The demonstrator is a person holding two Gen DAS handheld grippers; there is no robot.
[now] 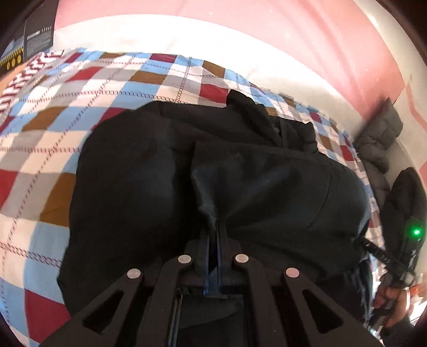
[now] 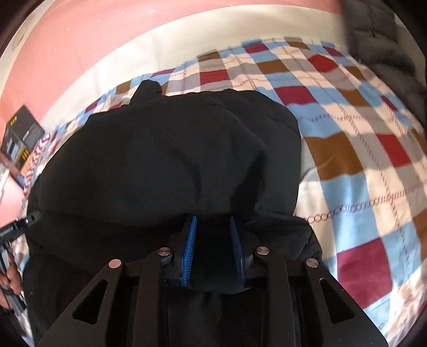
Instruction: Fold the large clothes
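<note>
A large black garment (image 1: 149, 181) lies bunched on a checked bedspread (image 1: 53, 112). My left gripper (image 1: 216, 227) is shut on a fold of the black garment, which puckers at the fingertips. In the right wrist view the same garment (image 2: 165, 154) fills the middle. My right gripper (image 2: 213, 227) has its blue pads (image 2: 190, 245) apart, with black cloth lying between and over them. The right gripper also shows at the far right of the left wrist view (image 1: 408, 240), held by a hand.
The checked bedspread (image 2: 360, 170) covers the bed to the right. A grey quilted item (image 2: 381, 40) lies at the far right edge. A dark box (image 2: 21, 138) sits at the left by the pink wall (image 1: 267, 16).
</note>
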